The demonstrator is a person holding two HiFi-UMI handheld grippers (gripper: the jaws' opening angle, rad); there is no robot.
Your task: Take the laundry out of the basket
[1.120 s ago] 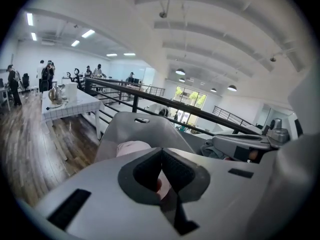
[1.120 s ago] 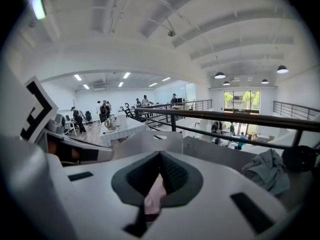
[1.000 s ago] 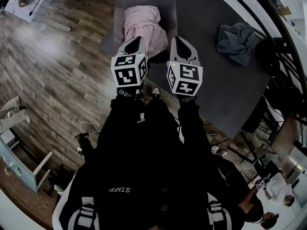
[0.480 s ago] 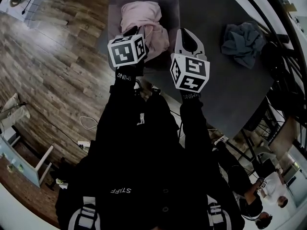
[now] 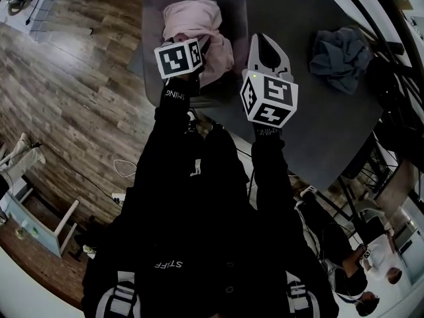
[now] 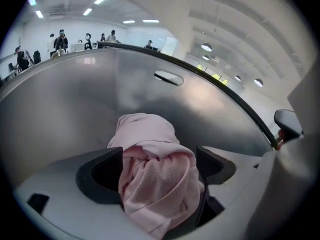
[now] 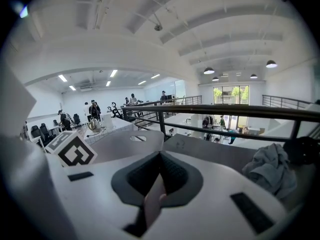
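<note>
Person's left gripper is pointing steeply down into the basket. Its jaws are standing apart and have just been opening. The pink cloth is sitting bunched between them, brushing the left pad but not being squeezed. The pink cloth is lying inside the basket, heaped on the bottom against the far wall, under an oval handle slot.

The right gripper is hovering outside the basket, just to its right, over the dark table. Its jaws are closed together and gripping no laundry.

A grey cloth is lying crumpled on the table, right of the basket and well apart from it. The basket is standing at the table's left edge, beside the wood floor.

Each gripper is carrying a cube with black-and-white square markers: left cube, right cube. The left cube is also showing at the left of the right gripper view.

Writing: "STAFF" in white on the person's black top, appearing upside down in the head view. Small white lettering is showing on each handle just below the cube. It is reading something like "SMING", too small to be sure.

People are standing far back by desks in both gripper views.
</note>
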